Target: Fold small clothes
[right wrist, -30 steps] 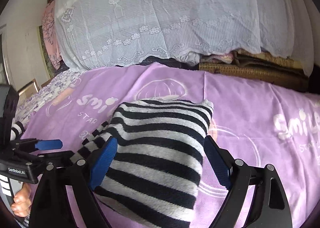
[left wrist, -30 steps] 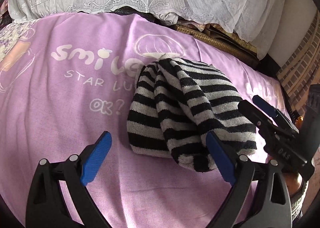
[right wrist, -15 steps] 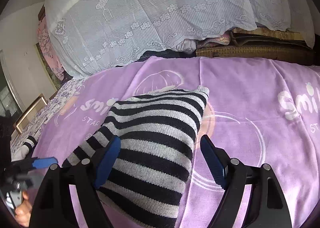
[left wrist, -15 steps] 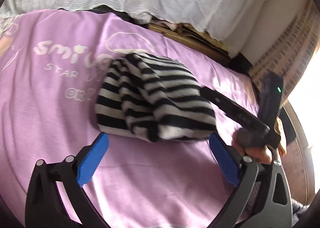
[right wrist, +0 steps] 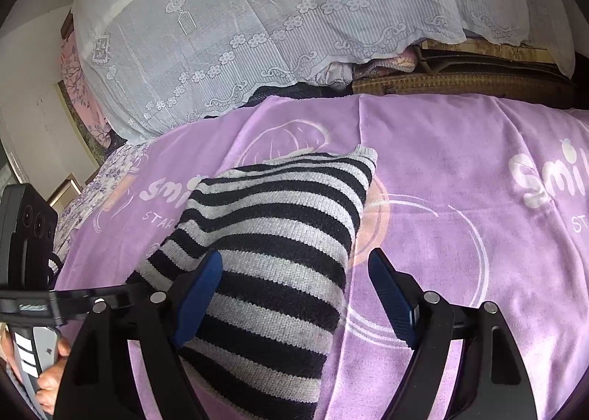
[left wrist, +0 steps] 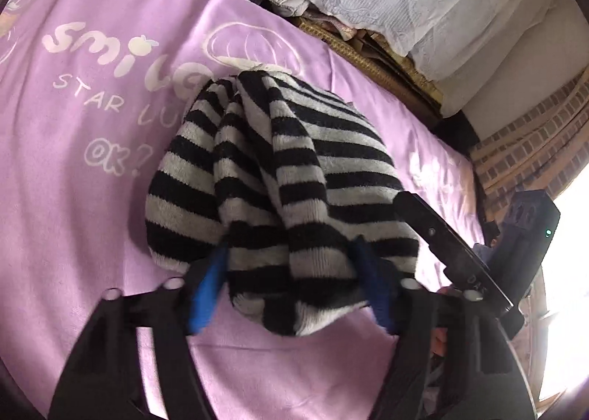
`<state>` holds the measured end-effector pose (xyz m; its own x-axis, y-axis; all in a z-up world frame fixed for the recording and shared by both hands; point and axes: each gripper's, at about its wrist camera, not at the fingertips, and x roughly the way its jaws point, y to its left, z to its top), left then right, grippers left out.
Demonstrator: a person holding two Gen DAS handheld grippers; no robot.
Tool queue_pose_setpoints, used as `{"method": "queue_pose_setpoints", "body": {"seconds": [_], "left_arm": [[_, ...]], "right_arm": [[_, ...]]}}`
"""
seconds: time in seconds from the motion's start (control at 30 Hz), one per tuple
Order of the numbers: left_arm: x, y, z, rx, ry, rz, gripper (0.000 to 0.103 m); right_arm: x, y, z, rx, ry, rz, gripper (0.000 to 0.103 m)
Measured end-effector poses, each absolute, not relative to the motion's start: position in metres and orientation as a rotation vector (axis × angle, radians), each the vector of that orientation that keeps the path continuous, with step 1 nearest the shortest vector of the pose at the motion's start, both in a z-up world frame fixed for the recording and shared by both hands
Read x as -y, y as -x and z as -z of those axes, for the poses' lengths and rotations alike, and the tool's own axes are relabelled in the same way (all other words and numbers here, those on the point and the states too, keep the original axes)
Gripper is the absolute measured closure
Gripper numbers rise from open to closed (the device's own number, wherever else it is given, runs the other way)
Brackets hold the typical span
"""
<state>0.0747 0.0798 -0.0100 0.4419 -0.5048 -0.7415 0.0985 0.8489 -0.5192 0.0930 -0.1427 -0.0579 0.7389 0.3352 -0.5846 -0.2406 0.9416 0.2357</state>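
Striped knit garment [left wrist: 279, 177], black and grey, lies bundled in thick folds on the purple blanket [left wrist: 73, 162] of a bed, just in front of a pile draped with white lace cloth [right wrist: 257, 22]. The left gripper [left wrist: 291, 283] has just been closing its fingers, and its blue pads now pinch the rolled near end of the knit between them, so it appears clenched on the cloth. The right gripper [right wrist: 294, 295] stands released: its left pad rests against the side of the garment, while the right pad hangs apart over bare blanket.

The knit looks soft, light and thick, likely to sag and unroll when lifted, though its fuzzy surface should give the pads good purchase. Pinching a single layer would probably stretch it or let the bundle fall open. A sounder hold, I judge, is on a doubled edge or the ribbed hem [right wrist: 364, 155] at the far corner, with both grippers taking opposite ends so the folds stay together.
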Motion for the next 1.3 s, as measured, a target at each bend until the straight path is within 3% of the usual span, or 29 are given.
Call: {"method": "queue_pose_setpoints", "body": {"seconds": [0.13,0.17,0.3,0.37,0.4,0.53,0.7,0.77,0.83,0.9,1.0,1.27,1.3], "left_arm": [[-0.075,-0.078,-0.002,-1.013,0.368,0.385,0.075],[-0.074,-0.078,-0.012,-0.983,0.337,0.386,0.076],[-0.072,-0.084,-0.043,-0.893,0.264,0.394,0.085],[-0.070,-0.089,-0.054,-0.861,0.228,0.384,0.094],[-0.071,-0.090,-0.060,-0.839,0.213,0.374,0.103],[-0.084,-0.096,-0.073,-0.777,0.161,0.316,0.103],[-0.105,-0.097,-0.028,-0.931,0.227,0.332,0.103],[-0.100,-0.082,-0.021,-0.949,0.219,0.376,0.088],[-0.094,-0.068,-0.022,-0.944,0.226,0.420,0.032],[-0.092,-0.052,-0.033,-0.894,0.213,0.418,0.013],[-0.090,-0.041,-0.039,-0.866,0.204,0.418,0.005],[-0.087,-0.062,0.016,-1.084,0.376,0.485,0.005],[-0.086,-0.064,0.020,-1.087,0.369,0.469,0.010]], "right_arm": [[0.139,-0.093,0.059,-0.675,-0.150,-0.337,0.036],[0.136,-0.093,0.057,-0.673,-0.146,-0.344,0.042],[0.128,-0.094,0.049,-0.661,-0.142,-0.331,0.046],[0.126,-0.099,0.045,-0.664,-0.160,-0.327,0.048],[0.126,-0.102,0.042,-0.664,-0.178,-0.326,0.052],[0.109,-0.123,0.042,-0.723,-0.287,-0.410,0.054],[0.111,-0.121,0.051,-0.694,-0.342,-0.396,0.063],[0.119,-0.118,0.045,-0.680,-0.338,-0.393,0.061],[0.129,-0.113,0.040,-0.656,-0.337,-0.380,0.055],[0.138,-0.111,0.043,-0.663,-0.328,-0.364,0.054],[0.146,-0.109,0.052,-0.683,-0.325,-0.350,0.054],[0.146,-0.101,0.051,-0.675,-0.281,-0.364,0.052],[0.145,-0.100,0.052,-0.677,-0.279,-0.363,0.052]]}}
